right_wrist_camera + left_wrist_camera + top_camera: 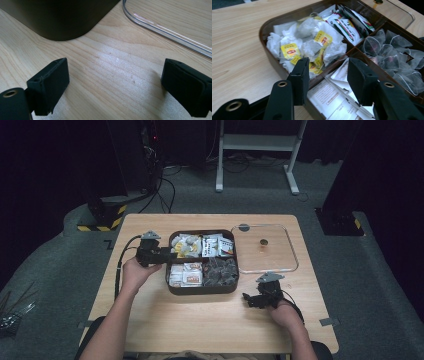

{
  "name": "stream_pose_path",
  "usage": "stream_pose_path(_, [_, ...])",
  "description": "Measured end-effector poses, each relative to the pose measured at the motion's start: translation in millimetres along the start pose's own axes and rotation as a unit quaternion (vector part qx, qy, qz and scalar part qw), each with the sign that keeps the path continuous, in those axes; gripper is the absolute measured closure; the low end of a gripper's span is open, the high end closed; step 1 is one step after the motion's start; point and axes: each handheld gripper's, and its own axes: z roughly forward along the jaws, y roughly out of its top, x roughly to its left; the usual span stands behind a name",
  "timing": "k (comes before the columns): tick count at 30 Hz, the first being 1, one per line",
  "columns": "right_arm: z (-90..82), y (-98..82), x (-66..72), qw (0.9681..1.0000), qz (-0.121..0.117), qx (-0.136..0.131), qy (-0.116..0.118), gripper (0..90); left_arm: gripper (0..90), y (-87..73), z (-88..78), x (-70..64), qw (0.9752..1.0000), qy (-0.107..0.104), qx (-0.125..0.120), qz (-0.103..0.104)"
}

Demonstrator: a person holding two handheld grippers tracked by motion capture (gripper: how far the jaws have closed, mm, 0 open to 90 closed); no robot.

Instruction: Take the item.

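Since nobody told me what the job is, I'm guessing it's about the brown compartment box [202, 289] in the middle of the table [150, 320], so that's what I'm watching.

My left gripper [328, 75] is spread, holding nothing, hovering at the box's near-left edge, roughly over the divider between the tea bag compartment and the flat sachets [332, 100]. My right gripper [115, 85] is spread wide too, also holding nothing, low over bare wood just off the box's rounded corner, with the clear lid [170, 27] lying flat beside it.

What could go wrong:
- The tea bags [304, 45] are a crumpled heap with yellow tags and strings. If I close on one I'll probably drag a neighbour out by its string.
- One jaw sits right by the box wall. Closing there could pinch the rim or divider instead and shove the whole box.
- The lid is see-through and thin at the edge, easy to misjudge. The right jaws could slide off it or skid it along the wood.

How the box looks: dark brown, rounded corners, four compartments, open on top. Tea bags far left, printed packets [352, 25] far right, pyramid mesh bags [392, 50] near right, white sachets near left. All pretty full.
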Motion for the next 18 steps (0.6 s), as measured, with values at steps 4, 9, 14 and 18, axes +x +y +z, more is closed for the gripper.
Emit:
stream_pose_path(4, [-0.6,-0.7,0.5,1.0,0.001,-0.001,-0.001,7.9,52.7,1.3,5.3,-4.0,0.9999,-0.005,0.006,0.009])
stream_pose_path(9, [-1.1,-1.3,0.9,1.0,0.001,-0.001,-0.001,7.9,52.9,2.7,14.4,-9.2,0.9996,-0.015,0.014,0.019])
stream_pose_path(14, [-1.9,-2.1,1.5,1.0,0.002,-0.001,-0.002,7.9,53.2,3.1,21.7,-12.9,0.9991,-0.026,0.023,0.023])
stream_pose_path(18, [-2.2,-2.5,1.5,1.0,0.0,-0.001,-0.002,7.9,53.3,2.5,26.5,-15.8,0.9987,-0.031,0.029,0.029])
